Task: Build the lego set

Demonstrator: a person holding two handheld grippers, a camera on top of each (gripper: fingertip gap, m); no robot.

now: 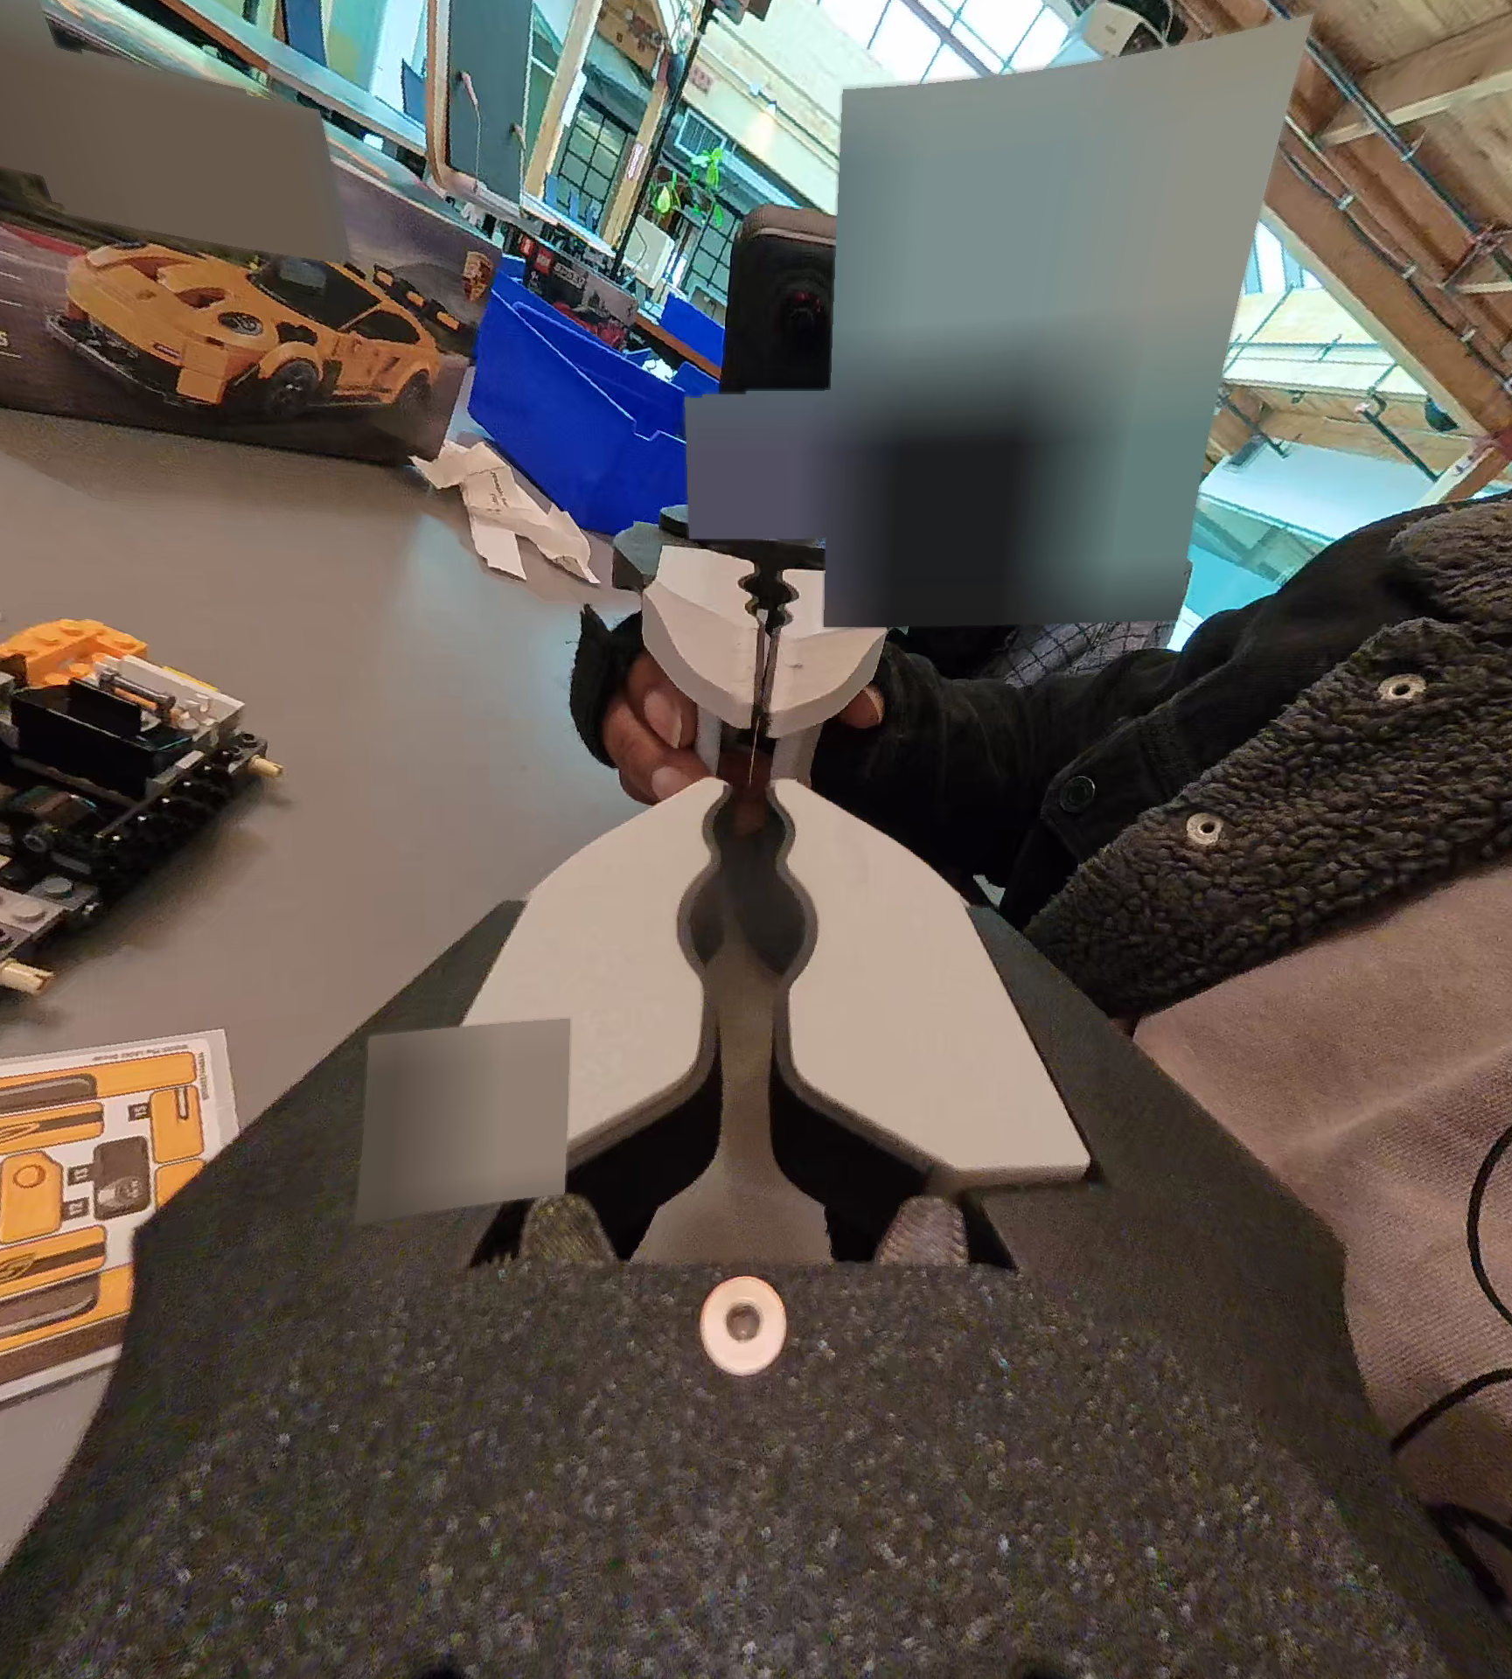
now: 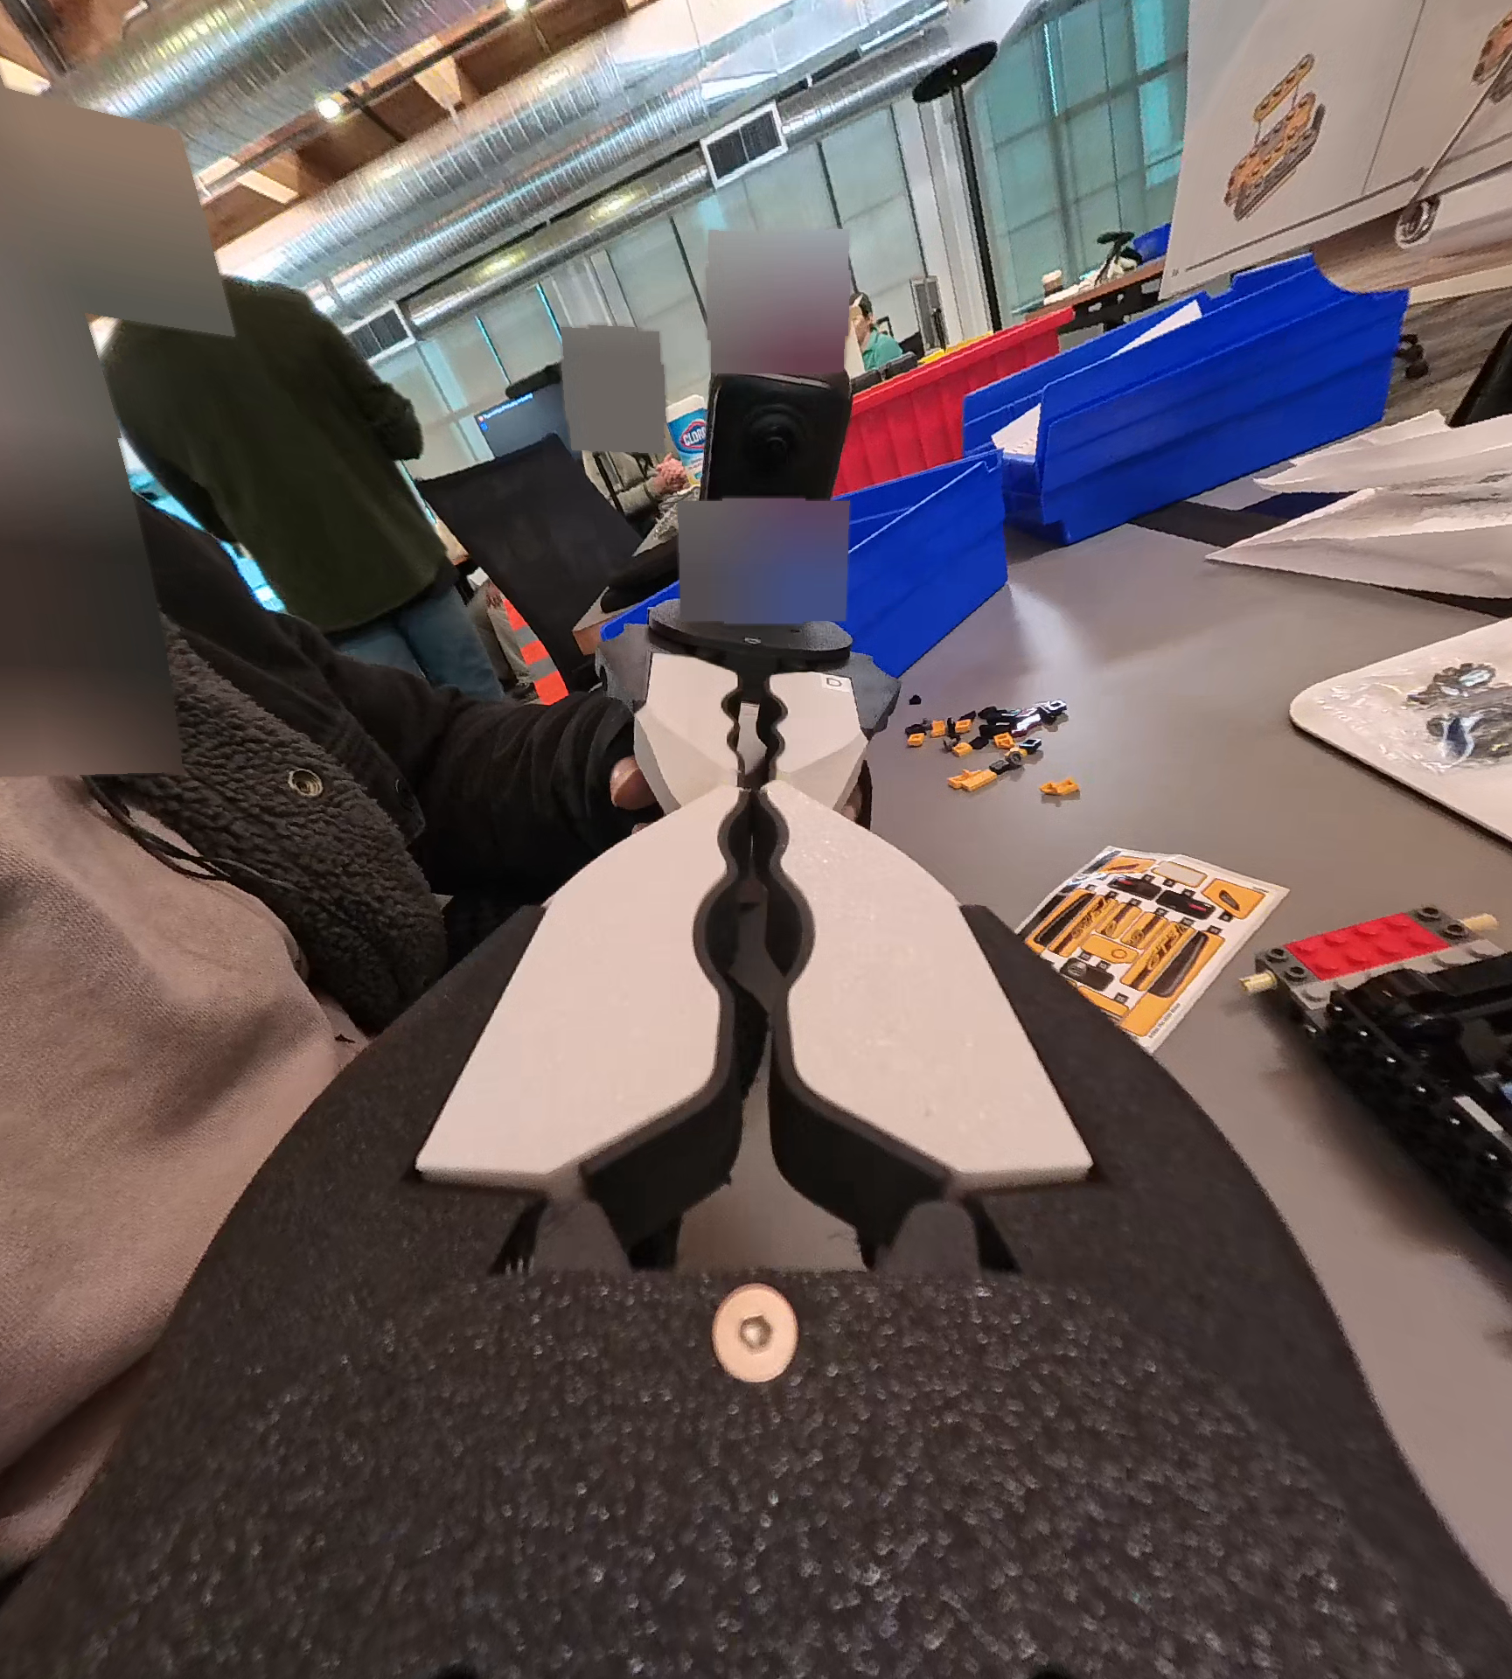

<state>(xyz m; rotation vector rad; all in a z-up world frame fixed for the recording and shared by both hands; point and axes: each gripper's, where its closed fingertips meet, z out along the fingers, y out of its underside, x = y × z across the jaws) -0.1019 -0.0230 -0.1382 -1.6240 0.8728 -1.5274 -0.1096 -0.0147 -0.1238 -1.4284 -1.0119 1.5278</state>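
Note:
My left gripper (image 1: 747,795) and right gripper (image 2: 754,792) point at each other, tips almost touching, raised above the grey table (image 1: 352,654). Both look shut. The right gripper (image 1: 756,727) shows in the left wrist view with a thin dark sliver between its fingers; I cannot tell what it is. The left gripper (image 2: 752,727) shows in the right wrist view. The partly built black car chassis (image 1: 52,790) with red, grey and orange bricks lies on the table, also in the right wrist view (image 2: 1461,1018). A sticker sheet (image 1: 52,1208) (image 2: 1152,936) lies beside it.
Several small orange and black loose pieces (image 2: 997,736) lie on the table. The set's box (image 1: 216,318), blue bins (image 2: 1188,409), crumpled paper (image 1: 516,518), paper bags (image 2: 1415,509), a white tray with a bag of parts (image 2: 1461,718) and an open instruction booklet (image 2: 1370,109) surround the work area. People stand behind. The grippers are tip to tip, or close to it.

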